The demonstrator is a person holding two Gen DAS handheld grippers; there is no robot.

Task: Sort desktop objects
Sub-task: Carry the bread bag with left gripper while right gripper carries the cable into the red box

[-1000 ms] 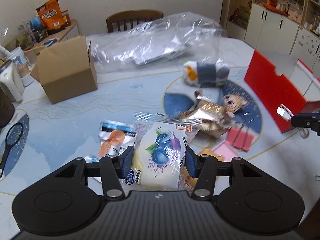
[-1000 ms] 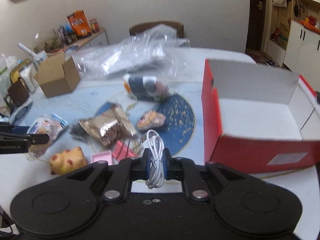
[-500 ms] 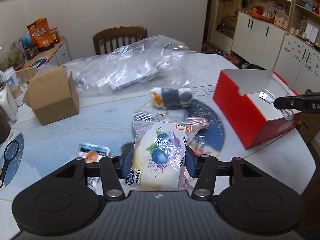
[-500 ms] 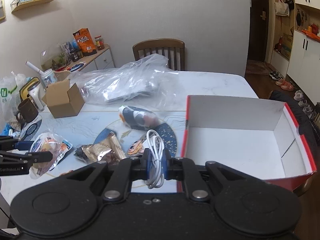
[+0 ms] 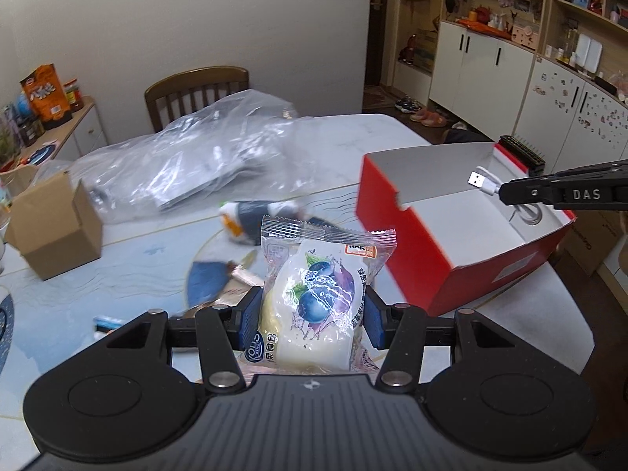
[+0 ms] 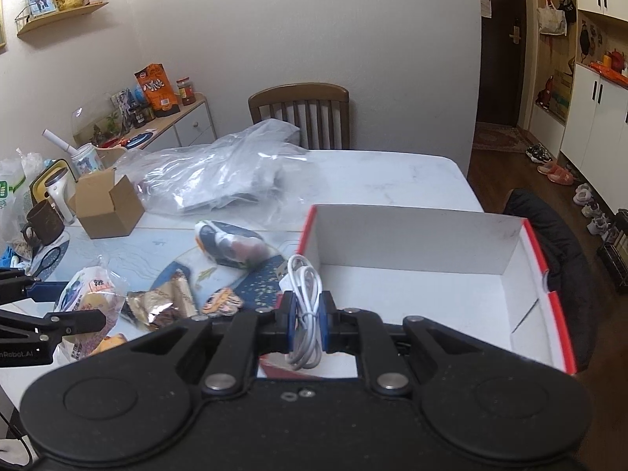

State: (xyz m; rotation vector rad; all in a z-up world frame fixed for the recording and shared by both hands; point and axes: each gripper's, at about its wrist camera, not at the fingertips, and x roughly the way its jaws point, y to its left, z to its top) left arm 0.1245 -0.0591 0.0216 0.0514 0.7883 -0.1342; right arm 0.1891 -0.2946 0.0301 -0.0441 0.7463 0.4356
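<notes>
My left gripper is shut on a blueberry snack packet and holds it in the air above the table. It also shows at the left of the right wrist view. My right gripper is shut on a coiled white USB cable and hovers over the near edge of the open red shoebox. In the left wrist view the cable hangs above the red box.
A foil snack pack, a small figure and a plush toy lie on the table. A cardboard box and a large clear plastic bag sit behind. A mug stands far left.
Both grippers have risen from the table with their loads. The right gripper has moved over the red box; the left has lifted the snack packet higher.
</notes>
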